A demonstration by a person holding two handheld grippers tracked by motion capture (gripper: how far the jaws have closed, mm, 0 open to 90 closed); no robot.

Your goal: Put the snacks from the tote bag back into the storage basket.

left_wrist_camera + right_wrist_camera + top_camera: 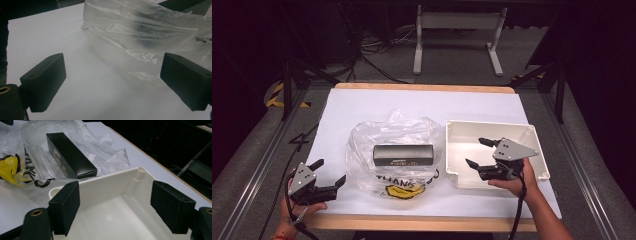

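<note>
We see a crinkled, glossy clear plastic bag (pixel 394 152), a smooth satin-black rectangular box (pixel 403 155) on it, a smooth white moulded plastic tray (pixel 539 152) at three o'clock, matt white paper sheet (pixel 362 102) over a wooden-edged table (pixel 422 88).

Left gripper (pixel 331 173) and right gripper (pixel 476 153), fingers spread wide.

Both grippers are black, each topped by a grey three-cornered plate with dark screws: the left gripper (pixel 329 173) and the right gripper (pixel 477 152). Blocky matte jaws (brass-ringed holes at their bases). Black cables trail behind. Forearms bare.
</note>
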